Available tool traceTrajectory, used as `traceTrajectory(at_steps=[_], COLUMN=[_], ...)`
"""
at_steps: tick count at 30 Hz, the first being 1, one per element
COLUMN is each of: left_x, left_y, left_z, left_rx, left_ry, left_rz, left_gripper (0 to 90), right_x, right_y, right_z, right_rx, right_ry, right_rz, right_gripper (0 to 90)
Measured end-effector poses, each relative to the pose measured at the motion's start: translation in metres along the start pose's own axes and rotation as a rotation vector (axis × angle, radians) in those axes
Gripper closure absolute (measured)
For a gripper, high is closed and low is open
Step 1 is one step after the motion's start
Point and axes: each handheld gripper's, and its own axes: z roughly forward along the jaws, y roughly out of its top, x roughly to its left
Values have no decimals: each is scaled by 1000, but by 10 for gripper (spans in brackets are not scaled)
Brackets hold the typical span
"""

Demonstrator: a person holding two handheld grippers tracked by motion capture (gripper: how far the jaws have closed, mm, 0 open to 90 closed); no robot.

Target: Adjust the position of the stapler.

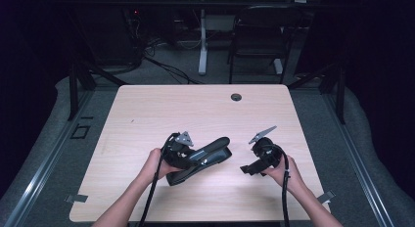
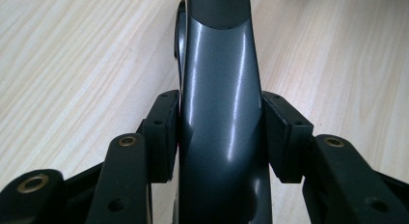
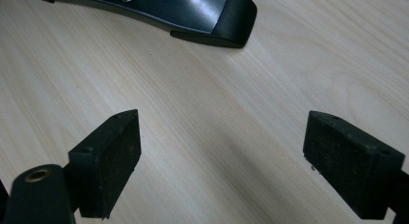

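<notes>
Right now the left claw (image 1: 208,157) clamps a glossy dark stapler-like tool (image 2: 219,113) at the centre of the frame, both pads pressed on its smooth sides, its far end low over the bench (image 1: 147,109). That slick shell could slide or twist out if the squeeze eases. Lower right of centre, the right claw (image 1: 247,169) gapes wide and empty; pushed forward carelessly, it could knock the tool's tip.

high view overhead facing forward, gripper views close, sharing table (image 1: 147,109)
</notes>
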Motion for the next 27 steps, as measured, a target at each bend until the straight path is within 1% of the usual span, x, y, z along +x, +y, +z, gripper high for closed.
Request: traceTrajectory(at_steps=[1, 2, 3, 4, 5, 9, 10, 13, 14, 15, 16, 19, 20, 21, 22, 23, 24, 25, 26, 27], left_x=[0, 0, -1, -1, 0, 0, 0, -1, -2, -4, -5, -7, -7, -6, -5, -4, -4, -4, -7, -9], left_y=[0, 0, -1, -1, -1, -1, -2, -2, -1, 0, -1, 0, 0, 1, 0, 0, 0, 0, 1, 2], left_z=[0, 0, 1, 1, 1, 1, 2, 2, 2, 2, 3, 3, 3, 2, 4, 4, 5, 5, 4, 2], left_rx=[0, 1, -10, -10, -14, -12, -24, -24, -16, -1, -10, -4, -1, 17, 5, 10, 6, 0, 3, -3], left_ry=[0, -3, -24, -24, -38, -40, -53, -75, -90, -82, -111, -115, -116, -105, -129, -133, -142, -143, -110, -91], left_rz=[0, 9, 20, 20, 29, 35, 34, 51, 69, 80, 93, 102, 92, 85, 64, 42, 16, -2, -10, -15], left_gripper=[531, 531, 530, 530, 530, 529, 529, 530, 529, 529, 529, 528, 527, 524, 520, 514, 484, 417, 358, 311], right_x=[0, 0, 1, 1, 1, 1, 2, 3, 3, 3, 3, 5, 5, 6, 6, 8, 9, 10, 11, 12], right_y=[0, 0, 0, 0, 0, 0, 1, 1, 1, 2, 2, 2, 2, 3, 3, 4, 4, 5, 6, 7], right_z=[0, 0, 1, 1, 1, 2, 2, 1, 1, 1, 1, 1, 1, 1, 1, 1, 1, 0, 0, 0], right_rx=[0, -1, -1, 7, 12, 14, 11, 7, 4, 4, 2, -5, -1, -3, 0, -4, -10, -17, -24, -18], right_ry=[0, 3, 0, -3, -14, -15, -13, -16, -16, -13, -9, -9, -10, -6, -10, -6, -15, -14, -11, -9], right_rz=[0, 2, 2, -8, -12, -13, -12, -20, -20, -24, -27, -28, -34, -37, -46, -51, -59, -63, -68, -74], right_gripper=[131, 131, 140, 152, 151, 149, 149, 149, 149, 149, 150, 151, 152, 153, 157, 169, 170, 172, 172, 170])
